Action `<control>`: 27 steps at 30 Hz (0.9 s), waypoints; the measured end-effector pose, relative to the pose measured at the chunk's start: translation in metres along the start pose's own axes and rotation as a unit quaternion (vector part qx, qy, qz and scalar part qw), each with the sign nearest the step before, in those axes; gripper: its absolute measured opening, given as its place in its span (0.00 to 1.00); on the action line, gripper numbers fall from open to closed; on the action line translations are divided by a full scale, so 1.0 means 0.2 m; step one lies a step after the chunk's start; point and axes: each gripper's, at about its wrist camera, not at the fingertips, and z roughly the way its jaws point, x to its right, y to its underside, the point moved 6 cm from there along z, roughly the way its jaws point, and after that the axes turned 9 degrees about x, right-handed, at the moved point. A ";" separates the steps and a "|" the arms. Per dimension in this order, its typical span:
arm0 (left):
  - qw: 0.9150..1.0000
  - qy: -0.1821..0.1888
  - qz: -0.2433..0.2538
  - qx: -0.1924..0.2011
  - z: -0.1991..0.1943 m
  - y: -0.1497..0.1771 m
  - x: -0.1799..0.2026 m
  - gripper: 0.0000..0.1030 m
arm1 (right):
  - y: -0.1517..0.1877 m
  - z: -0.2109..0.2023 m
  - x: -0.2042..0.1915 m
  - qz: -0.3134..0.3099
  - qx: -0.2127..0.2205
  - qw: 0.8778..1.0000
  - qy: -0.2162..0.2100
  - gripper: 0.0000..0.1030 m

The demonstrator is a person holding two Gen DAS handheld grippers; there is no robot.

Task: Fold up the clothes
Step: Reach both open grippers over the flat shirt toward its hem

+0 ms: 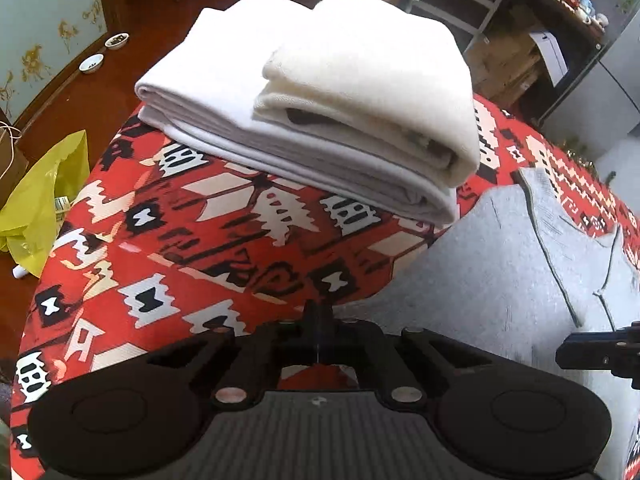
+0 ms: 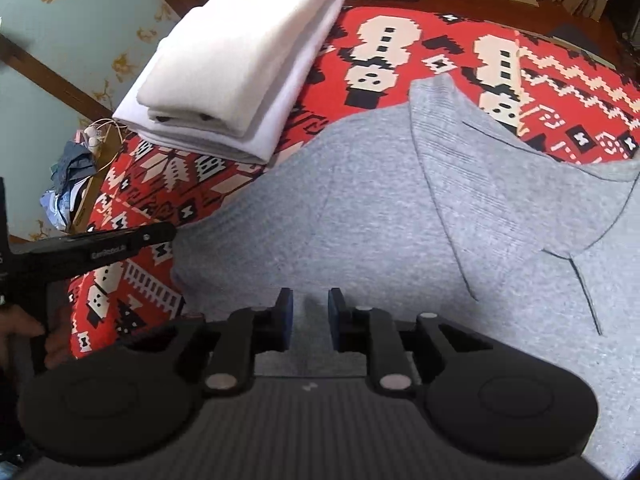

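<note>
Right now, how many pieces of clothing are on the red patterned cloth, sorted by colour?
White, folded: 1, the white garment at the bottom of the stack.
Cream, folded: 1, the cream garment on top of it.
Grey, spread out unfolded: 1, the grey sweater.
Total: 3 on the red patterned cloth.

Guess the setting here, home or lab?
Most likely a lived-in home room. A patterned red cover holds folded white laundry and a grey garment; small bowls sit on the wooden floor, with a yellow bag beside.
</note>
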 end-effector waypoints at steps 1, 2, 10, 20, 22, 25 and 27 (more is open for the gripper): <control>1.000 -0.012 -0.006 0.005 -0.01 0.00 -0.02 0.00 | 0.00 0.00 0.01 0.002 0.001 1.000 0.002 0.20; 1.000 -0.023 -0.011 0.010 -0.02 -0.01 -0.04 0.00 | 0.00 0.00 0.02 0.004 0.003 1.000 0.002 0.20; 0.998 -0.020 -0.055 0.022 -0.06 -0.04 -0.10 0.02 | -0.02 0.00 0.05 0.008 0.008 1.000 0.005 0.20; 0.996 -0.001 0.088 0.003 0.01 0.03 0.11 0.17 | 0.00 0.00 0.02 0.006 0.004 1.000 -0.002 0.20; 0.996 0.003 0.093 0.000 0.00 0.04 0.12 0.02 | 0.00 0.01 0.01 0.004 0.003 1.000 -0.002 0.20; 0.995 -0.028 0.100 0.015 -0.02 0.03 0.10 0.02 | -0.01 0.00 0.02 0.002 0.004 1.000 -0.001 0.20; 0.995 -0.042 0.083 0.021 -0.03 0.01 0.06 0.02 | -0.01 -0.01 0.04 0.004 0.006 1.000 -0.001 0.20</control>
